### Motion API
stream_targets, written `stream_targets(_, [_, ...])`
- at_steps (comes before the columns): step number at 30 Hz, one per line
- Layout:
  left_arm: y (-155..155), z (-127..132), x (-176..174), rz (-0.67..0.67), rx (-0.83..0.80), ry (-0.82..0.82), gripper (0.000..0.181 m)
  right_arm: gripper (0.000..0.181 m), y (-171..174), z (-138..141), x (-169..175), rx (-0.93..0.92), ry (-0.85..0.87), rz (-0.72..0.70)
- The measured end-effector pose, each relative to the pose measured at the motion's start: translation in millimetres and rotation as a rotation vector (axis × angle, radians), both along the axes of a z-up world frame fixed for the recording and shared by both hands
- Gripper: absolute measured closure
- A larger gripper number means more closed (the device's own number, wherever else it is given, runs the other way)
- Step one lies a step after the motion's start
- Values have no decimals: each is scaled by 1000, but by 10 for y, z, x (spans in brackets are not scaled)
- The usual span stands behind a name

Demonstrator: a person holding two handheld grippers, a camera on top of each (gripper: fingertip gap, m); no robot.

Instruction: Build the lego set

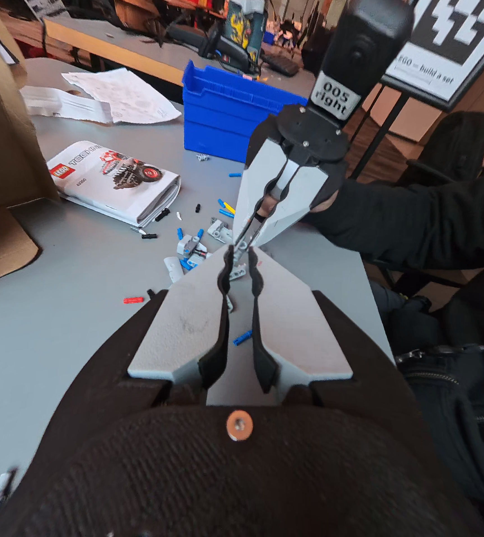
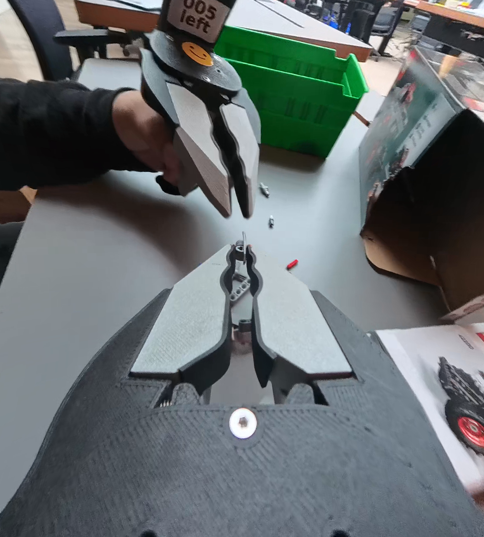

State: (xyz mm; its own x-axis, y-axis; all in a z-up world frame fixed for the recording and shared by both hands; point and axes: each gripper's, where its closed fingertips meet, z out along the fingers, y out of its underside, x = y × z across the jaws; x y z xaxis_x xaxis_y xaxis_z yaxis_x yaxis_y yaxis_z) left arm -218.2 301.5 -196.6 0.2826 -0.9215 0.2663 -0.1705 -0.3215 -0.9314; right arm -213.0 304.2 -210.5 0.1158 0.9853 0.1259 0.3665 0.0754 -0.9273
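My right gripper (image 2: 240, 250) is shut on a small dark grey Lego connector (image 2: 238, 252) with a thin ring on its side, and holds it above the grey table (image 2: 90, 261). In the left wrist view the right gripper (image 1: 239, 242) comes down from above, and the grey connector (image 1: 239, 252) sits just ahead of my left gripper (image 1: 240, 250). My left gripper (image 2: 236, 214) is slightly open with nothing between its fingers, a short way from the connector. A grey holed beam (image 2: 239, 287) lies on the table under the right fingers.
A small grey sub-assembly (image 1: 190, 247) and loose blue, black, yellow and red pins (image 1: 132, 300) lie on the table. An instruction booklet (image 1: 113, 180), blue bin (image 1: 220, 116), torn paper bags (image 1: 104, 96), green bin (image 2: 293, 96) and open set box (image 2: 423, 139) stand around. Left and right tips are no more than a few centimetres apart.
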Motion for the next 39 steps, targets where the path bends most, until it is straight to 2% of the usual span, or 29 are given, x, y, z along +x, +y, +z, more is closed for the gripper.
stream_targets(3, [78,55,-82,38,-26,-43,169,178,216,183,174,75,44,-165])
stream_targets(6, [115,27,-121,55,-49,-39,169,178,225,773,563,106,169,-307])
stream_targets(11, [114,-22,-124,62,-55,-5,171,178,221,2015,1876,317,213,-700])
stream_targets(13, [132,-41,-144,75,-44,13,172,178,200,2322,2444,370,183,-859])
stream_targets(15, [148,-40,-167,86,-44,13,173,178,202,2448,2962,401,153,-1006])
stream_targets(16, [153,-33,-178,89,-48,6,173,178,237,2409,3203,405,127,-1080])
stream_targets(17, [159,-34,-186,90,-56,1,173,178,308,2255,3438,370,78,-1159])
stream_targets(18, [166,-45,-193,92,-67,0,173,178,396,1940,3607,274,-16,-1205])
stream_targets(19, [171,-64,-198,94,-77,4,173,175,451,1454,3683,104,-157,-1188])
stream_targets(20, [173,-87,-199,94,-85,12,173,164,431,903,3757,-120,-316,-1175])
stream_targets(21, [172,-105,-198,93,-88,21,173,153,360,483,3814,-305,-460,-1158])
stream_targets(22, [171,-118,-198,93,-85,27,173,157,337,317,3895,-350,-565,-1178])
stream_targets(23, [171,-130,-199,94,-83,33,174,155,391,401,3961,-263,-615,-1220])
stream_targets(24, [172,-144,-202,96,-86,39,174,153,483,658,3939,-125,-600,-1243])
stream_targets(26, [173,-155,-203,96,-93,41,174,134,622,1283,3774,90,-514,-1257])
stream_targets(28, [177,-169,-200,94,-97,44,174,137,698,1661,3572,163,-498,-1218])
stream_targets(29, [180,-184,-201,93,-103,49,174,135,732,1723,3505,161,-523,-1197])
stream_targets(31, [183,-207,-206,90,-114,53,174,130,811,1643,3467,98,-576,-1156])
stream_targets(35, [185,-211,-208,84,-133,46,174,126,856,1073,3775,-236,-562,-1184])
stream_targets(37, [173,-216,-195,78,-138,48,174,127,795,815,3879,-336,-504,-1203])
stream_targets(39, [158,-231,-167,67,-143,57,173,121,698,543,3965,-432,-492,-1209])
